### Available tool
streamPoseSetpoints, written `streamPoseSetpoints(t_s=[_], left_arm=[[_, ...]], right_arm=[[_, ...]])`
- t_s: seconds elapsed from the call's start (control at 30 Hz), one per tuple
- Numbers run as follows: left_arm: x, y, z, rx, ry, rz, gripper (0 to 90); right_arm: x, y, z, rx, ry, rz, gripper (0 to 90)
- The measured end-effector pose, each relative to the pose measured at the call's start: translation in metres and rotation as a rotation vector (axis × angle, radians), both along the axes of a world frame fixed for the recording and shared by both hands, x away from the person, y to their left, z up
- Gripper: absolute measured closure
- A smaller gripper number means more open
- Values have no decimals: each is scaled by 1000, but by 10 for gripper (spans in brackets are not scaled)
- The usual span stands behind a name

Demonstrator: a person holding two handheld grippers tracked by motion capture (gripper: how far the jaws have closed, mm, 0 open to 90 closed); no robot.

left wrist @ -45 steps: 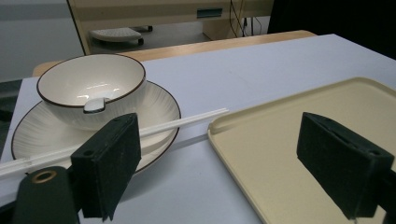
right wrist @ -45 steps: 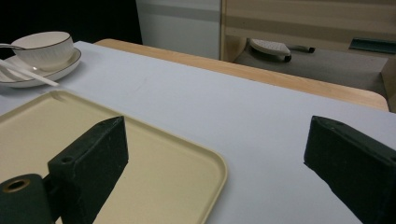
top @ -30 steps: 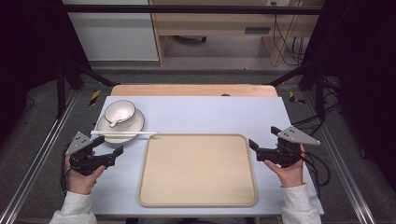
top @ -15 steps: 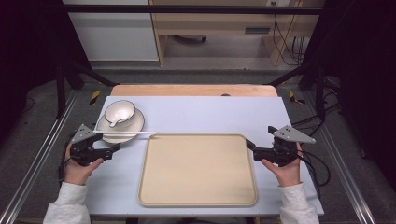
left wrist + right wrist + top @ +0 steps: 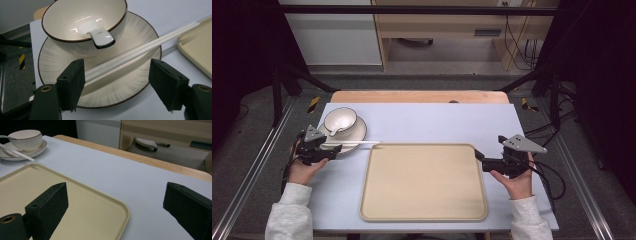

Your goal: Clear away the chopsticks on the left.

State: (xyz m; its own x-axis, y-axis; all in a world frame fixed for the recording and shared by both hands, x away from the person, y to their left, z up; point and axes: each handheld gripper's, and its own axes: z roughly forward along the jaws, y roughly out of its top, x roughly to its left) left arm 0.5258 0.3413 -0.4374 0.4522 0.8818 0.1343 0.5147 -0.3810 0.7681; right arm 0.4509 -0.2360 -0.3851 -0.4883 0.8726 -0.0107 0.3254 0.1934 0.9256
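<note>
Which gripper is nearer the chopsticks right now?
Left. The left gripper, open, has its jaws astride the chopsticks on the plate; the right gripper sits across the tray.

Bowl (image 5: 340, 120) on plate (image 5: 356, 134), chopsticks (image 5: 357, 144) across plate, left of tray (image 5: 424, 182).

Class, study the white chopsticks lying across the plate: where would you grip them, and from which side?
Grip the chopsticks near the end over the plate, coming from its left rim, jaws either side of the pair. There the left gripper already straddles them, open.
</note>
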Motion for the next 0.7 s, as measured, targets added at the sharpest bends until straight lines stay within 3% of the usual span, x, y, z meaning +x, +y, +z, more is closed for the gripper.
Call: streamPoseSetpoints(t_s=[0.27, 0.43, 0.7], left_arm=[[11, 1, -11, 21, -10, -5, 377], [13, -4, -15, 74, -6, -14, 414], [11, -9, -18, 120, 31, -29, 510]], right_arm=[[1, 2, -1, -1, 6, 6, 63], [2, 4, -3, -12, 12, 10, 63], [1, 2, -3, -11, 14, 9, 64]])
